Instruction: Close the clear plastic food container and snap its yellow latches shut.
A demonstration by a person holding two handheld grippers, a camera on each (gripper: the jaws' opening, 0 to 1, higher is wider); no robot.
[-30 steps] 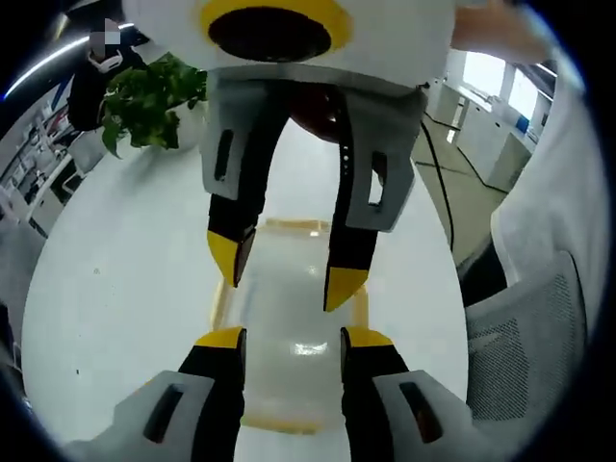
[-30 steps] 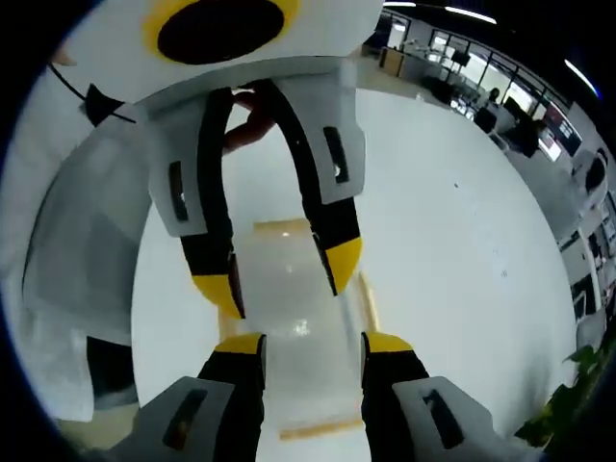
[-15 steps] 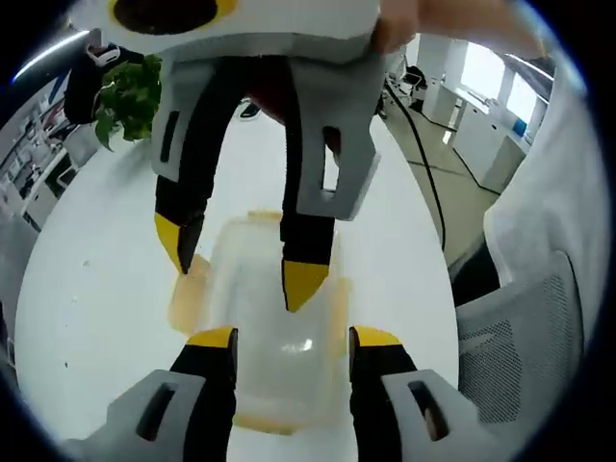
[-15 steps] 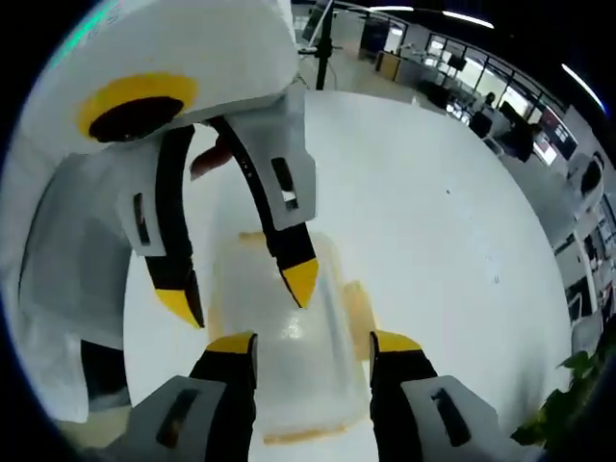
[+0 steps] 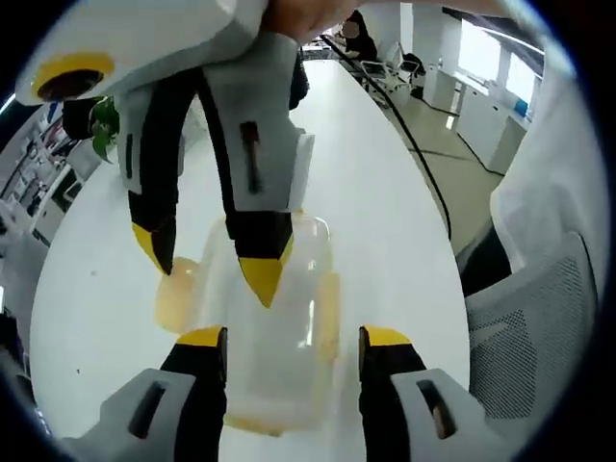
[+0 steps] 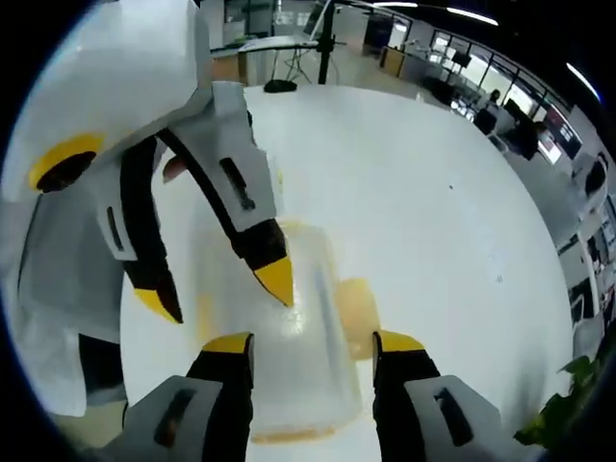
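The clear plastic container (image 5: 279,337) lies on the white table (image 5: 96,318) with its lid on. Yellow latches stick out at its left (image 5: 178,294), right (image 5: 329,303) and near end (image 5: 255,422). My left gripper (image 5: 294,339) stands open above it, one jaw on each side. My right gripper (image 5: 207,262) comes in from the top, open, with one yellow fingertip (image 5: 260,279) over the lid. In the right gripper view the container (image 6: 303,356) sits between my right gripper's (image 6: 313,344) open jaws, a latch (image 6: 356,308) juts out, and the left gripper (image 6: 217,291) points a fingertip (image 6: 274,279) at the lid.
A potted plant (image 5: 101,130) stands at the table's far left, and shows as a plant (image 6: 568,404) in the right gripper view. A mesh chair (image 5: 529,327) and a person's white sleeve (image 5: 553,173) are beside the table edge. Office desks (image 6: 481,87) stand behind.
In each view the opposite gripper has swung left and tilted, one tip now over the lid. The side latches now show sticking outward.
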